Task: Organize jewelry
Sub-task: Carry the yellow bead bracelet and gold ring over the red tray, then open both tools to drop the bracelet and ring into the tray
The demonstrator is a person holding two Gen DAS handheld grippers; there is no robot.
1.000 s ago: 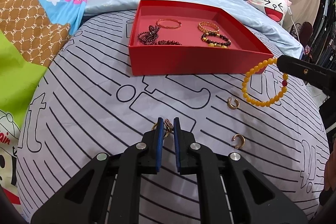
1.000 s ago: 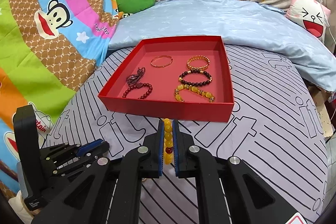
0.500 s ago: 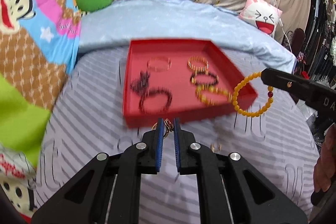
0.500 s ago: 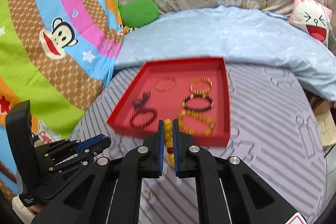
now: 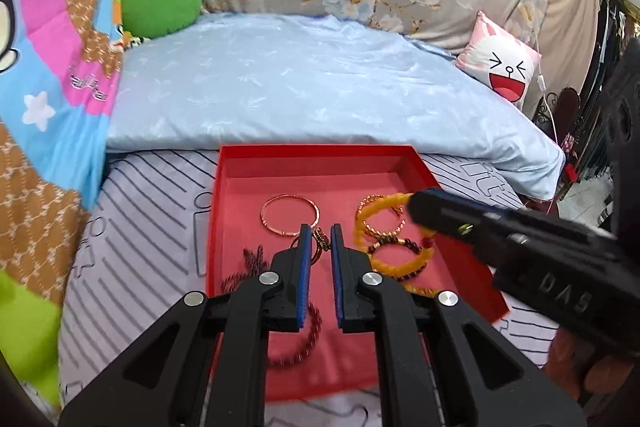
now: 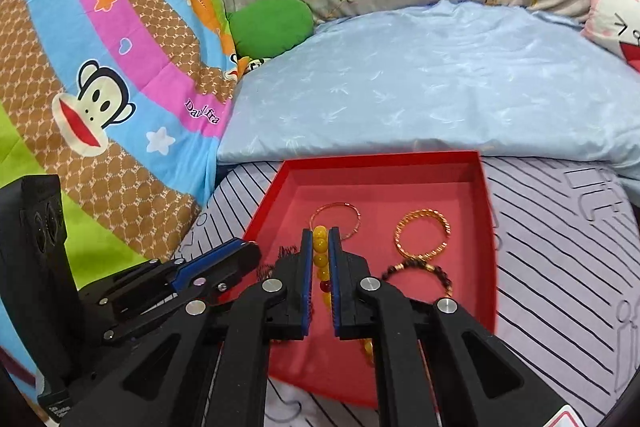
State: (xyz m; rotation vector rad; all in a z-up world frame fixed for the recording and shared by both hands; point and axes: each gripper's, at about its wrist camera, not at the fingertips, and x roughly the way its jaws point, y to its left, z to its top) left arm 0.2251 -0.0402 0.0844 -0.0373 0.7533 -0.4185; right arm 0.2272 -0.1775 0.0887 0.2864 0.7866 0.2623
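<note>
Presently crowding red tray (image 6: 486,211): thin gold bangle (image 5: 290,215), twisted gold bracelet (image 6: 422,233), dark bead bracelet (image 6: 420,267). Left gripper (image 5: 320,241) pinching small earring (image 5: 320,239). Right gripper (image 6: 320,247) squeezing yellow bead bracelet (image 6: 320,255), hanging over tray, long axis running 12-to-6.

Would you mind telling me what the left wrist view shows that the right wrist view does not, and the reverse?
Only the left wrist view shows the small earring pinched in the left tool and most of the bunny pillow. Only the right wrist view shows the monkey face on the colourful quilt. Both show the red tray with the thin bangle, the right tool holding the yellow bead bracelet, and the green cushion.
</note>
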